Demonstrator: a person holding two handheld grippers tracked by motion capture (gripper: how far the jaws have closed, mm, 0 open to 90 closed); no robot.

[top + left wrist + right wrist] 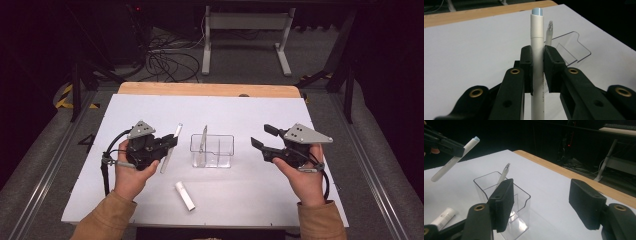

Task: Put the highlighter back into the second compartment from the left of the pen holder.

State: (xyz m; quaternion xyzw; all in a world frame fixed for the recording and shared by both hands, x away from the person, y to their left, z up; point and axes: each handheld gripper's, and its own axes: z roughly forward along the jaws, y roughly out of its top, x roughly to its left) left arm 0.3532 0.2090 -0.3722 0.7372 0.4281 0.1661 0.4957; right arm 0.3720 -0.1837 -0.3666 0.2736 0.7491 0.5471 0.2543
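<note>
My left gripper (171, 142) is shut on a long white pen (168, 150) and holds it above the white sheet, left of a clear plastic holder (222, 142). In the left gripper view the pen (537, 30) stands upright between the pads (527, 62), blue-tipped end up. A second thin pen (203, 138) leans inside the holder. My right gripper (261, 135) hovers open to the right of the holder with nothing between its jaws. In the right gripper view the holder (522, 203) sits just beyond the left jaw, with the held pen (454, 161) at upper left.
A short white tube (185, 196) lies on the sheet near the front edge, also visible as the tube (444, 217). The white sheet (250, 110) covers a wooden table whose far edge (210, 89) shows. Cables (167, 62) and a metal frame (245, 30) lie beyond.
</note>
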